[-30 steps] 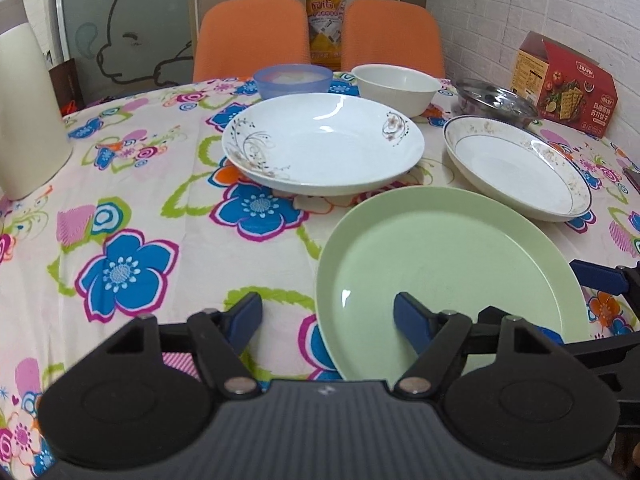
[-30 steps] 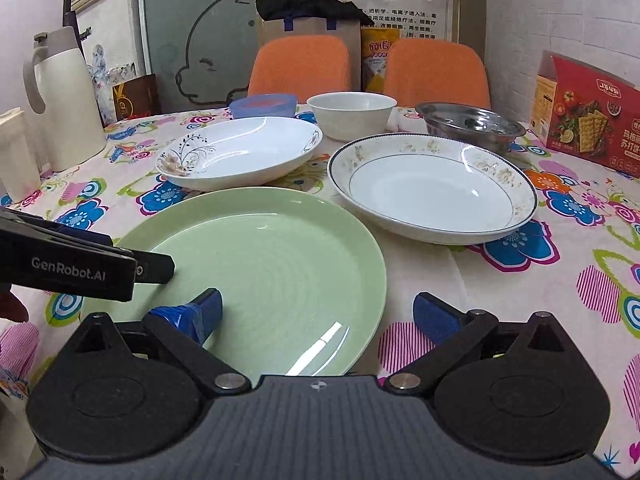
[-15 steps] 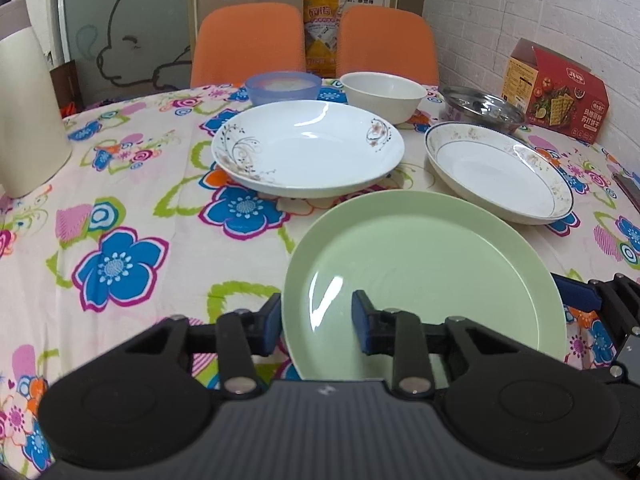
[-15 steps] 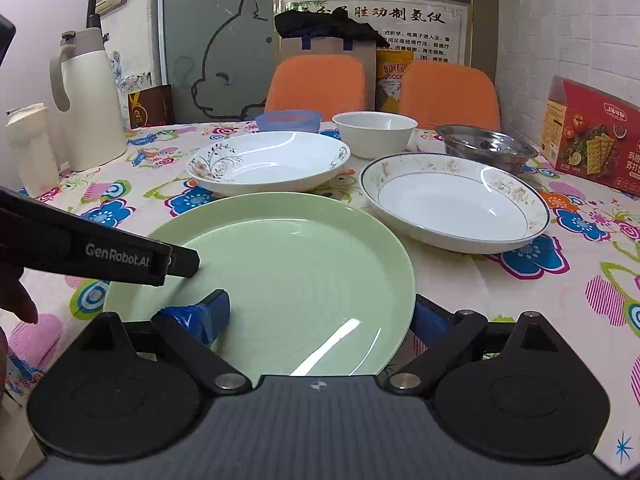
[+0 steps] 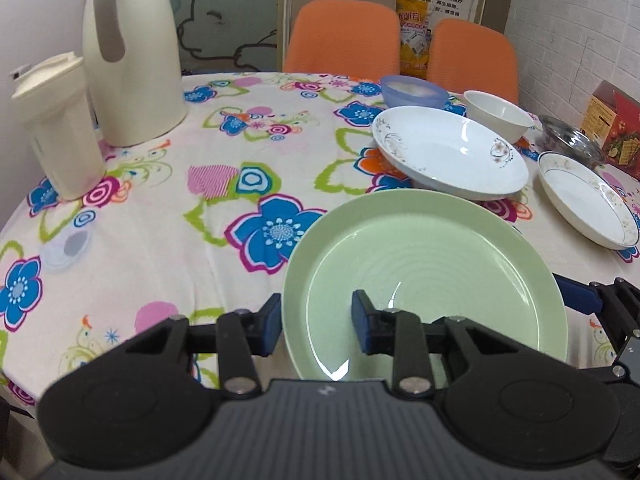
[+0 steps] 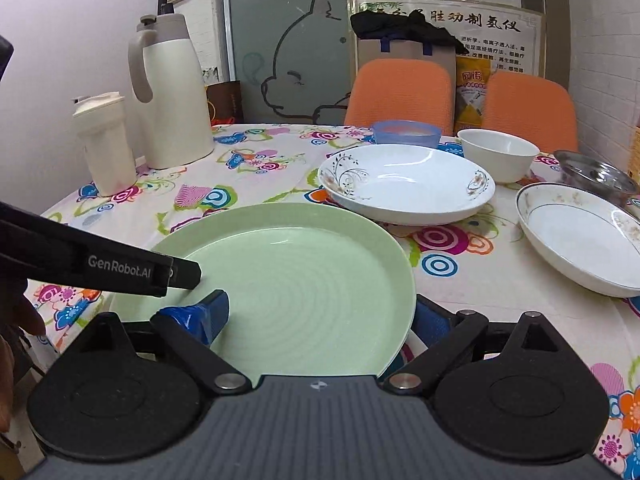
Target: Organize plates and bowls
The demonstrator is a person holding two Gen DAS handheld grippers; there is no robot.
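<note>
A large green plate sits low in both views over the floral tablecloth. My left gripper is shut on its left rim, one pad outside and one inside. My right gripper straddles the right rim with its fingers wide apart, open. Behind it are a white plate with a floral print and a gold-trimmed plate. Further back stand a white bowl, a blue bowl and a steel bowl.
A cream thermos jug and a cream tumbler stand at the table's left. A red cracker box is at the far right. Two orange chairs stand behind the table. A small clear lid lies near the left edge.
My left gripper's fingers closed onto the green plate's rim. Both views have shifted left along with the plate, bringing the jug and tumbler into sight. The right gripper stays wide.
</note>
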